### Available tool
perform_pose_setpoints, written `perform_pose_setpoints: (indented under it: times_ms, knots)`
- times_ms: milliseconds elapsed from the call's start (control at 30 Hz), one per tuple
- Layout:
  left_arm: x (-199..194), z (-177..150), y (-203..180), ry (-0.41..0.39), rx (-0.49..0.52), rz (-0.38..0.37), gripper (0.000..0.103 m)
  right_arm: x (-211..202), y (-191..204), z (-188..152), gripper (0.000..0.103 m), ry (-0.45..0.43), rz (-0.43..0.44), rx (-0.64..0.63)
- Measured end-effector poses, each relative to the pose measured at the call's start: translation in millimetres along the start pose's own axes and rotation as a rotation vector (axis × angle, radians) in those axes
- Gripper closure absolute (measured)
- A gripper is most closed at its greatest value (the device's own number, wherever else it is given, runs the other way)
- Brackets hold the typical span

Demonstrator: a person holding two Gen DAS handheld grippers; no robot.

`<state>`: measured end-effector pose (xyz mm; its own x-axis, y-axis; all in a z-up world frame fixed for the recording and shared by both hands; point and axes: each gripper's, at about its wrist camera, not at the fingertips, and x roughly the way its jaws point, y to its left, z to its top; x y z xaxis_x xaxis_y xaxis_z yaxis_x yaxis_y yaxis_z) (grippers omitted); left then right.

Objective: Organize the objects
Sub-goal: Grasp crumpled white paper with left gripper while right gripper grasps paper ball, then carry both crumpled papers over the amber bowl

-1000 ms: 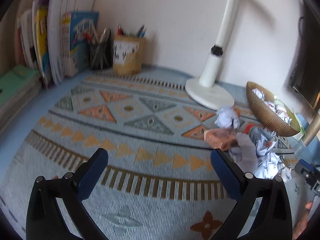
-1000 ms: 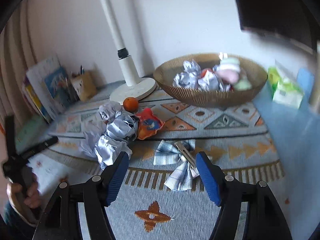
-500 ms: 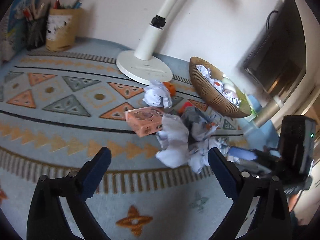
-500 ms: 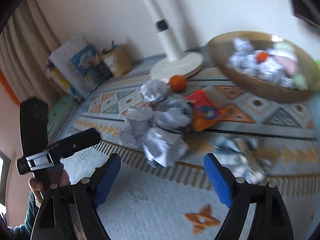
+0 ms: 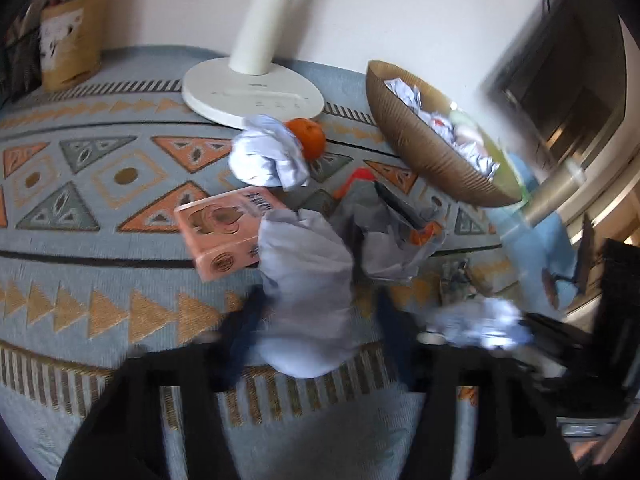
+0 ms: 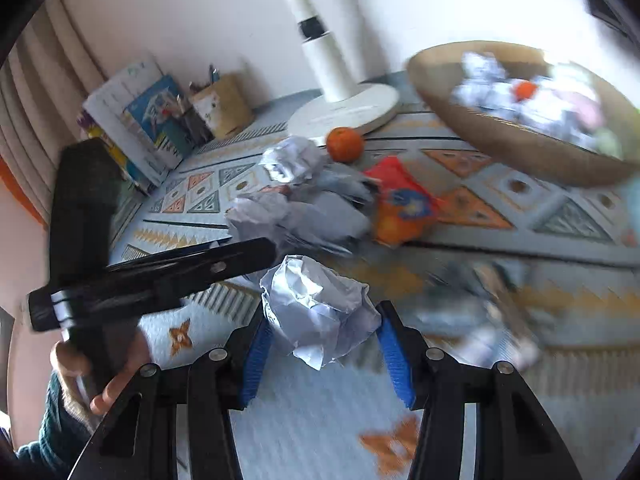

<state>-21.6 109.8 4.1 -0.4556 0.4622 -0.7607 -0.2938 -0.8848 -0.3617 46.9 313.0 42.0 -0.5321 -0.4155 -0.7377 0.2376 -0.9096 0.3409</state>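
On the tabletop (image 5: 80, 280), a lamp base (image 5: 252, 94) stands at the back, with a bowl (image 5: 432, 160) of paper balls to its right and a pencil cup (image 5: 70, 56) far to its left. An orange (image 5: 308, 138) lies just in front of the lamp base, touching a paper ball (image 5: 268, 156). Nearer, a box (image 5: 224, 232) lies left of more crumpled paper (image 5: 308, 288).

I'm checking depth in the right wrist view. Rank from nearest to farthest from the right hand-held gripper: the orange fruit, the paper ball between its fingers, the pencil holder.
1. Paper ball, between the right hand-held gripper's fingers.
2. Orange fruit, mid-table by the lamp base.
3. Pencil holder, far left, at the wall.
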Motion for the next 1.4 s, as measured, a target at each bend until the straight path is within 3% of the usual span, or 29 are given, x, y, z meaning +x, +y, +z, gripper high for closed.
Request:
perform_pose_setpoints:
  times_ms: [100, 267, 367, 500, 667, 733, 800, 967, 1100, 1233, 1267, 1300, 1333, 1400]
  knots:
    - [-6, -4, -5, -0.017, 0.022, -0.003, 0.065, -23, -9, -7, 0.052, -0.037, 0.007, 0.018]
    - [-66, -31, 1, -0.109, 0.073, -0.031, 0.065, -53, -28, -18, 0.051, -0.059, -0.044, 0.061]
    - [-94, -37, 28, -0.176, 0.027, 0.056, 0.065, -41, -26, -20, 0.051, 0.0, -0.027, 0.081]
    - [-98, -39, 77, -0.225, -0.094, 0.168, 0.065, -12, -8, -19, 0.05, 0.063, -0.001, 0.093]
    - [-93, -49, 106, -0.254, -0.216, 0.117, 0.064, 12, 11, -15, 0.042, 0.097, -0.069, 0.043]
    - [-95, -51, 105, -0.277, -0.202, 0.106, 0.064, 10, 16, -17, 0.025, 0.111, -0.031, 0.018]
    - [-96, -53, 101, -0.274, -0.189, 0.109, 0.064, 7, 17, -20, 0.017, 0.13, -0.01, 0.008]
    - [-98, -54, 98, -0.291, -0.16, 0.086, 0.064, 3, 17, -26, 0.017, 0.132, -0.047, 0.003]
    - [-99, -54, 102, -0.298, -0.183, 0.063, 0.064, 4, 2, -19, 0.017, 0.094, -0.074, 0.08]
    - [-100, -55, 102, -0.302, -0.182, 0.063, 0.064, 9, -6, -9, 0.017, 0.085, -0.016, 0.177]
    - [-100, -55, 101, -0.301, -0.178, 0.062, 0.064, 13, -5, -8, 0.018, 0.095, -0.026, 0.181]
    - [-100, -55, 101, -0.3, -0.174, 0.062, 0.064, 16, -1, -8, 0.027, 0.097, -0.056, 0.167]
    - [-100, -55, 99, -0.302, -0.168, 0.067, 0.064, 16, 5, -9, 0.047, 0.085, -0.111, 0.121]
    - [-101, -55, 97, -0.305, -0.156, 0.067, 0.064, 11, 11, -13, 0.053, 0.076, -0.096, 0.091]
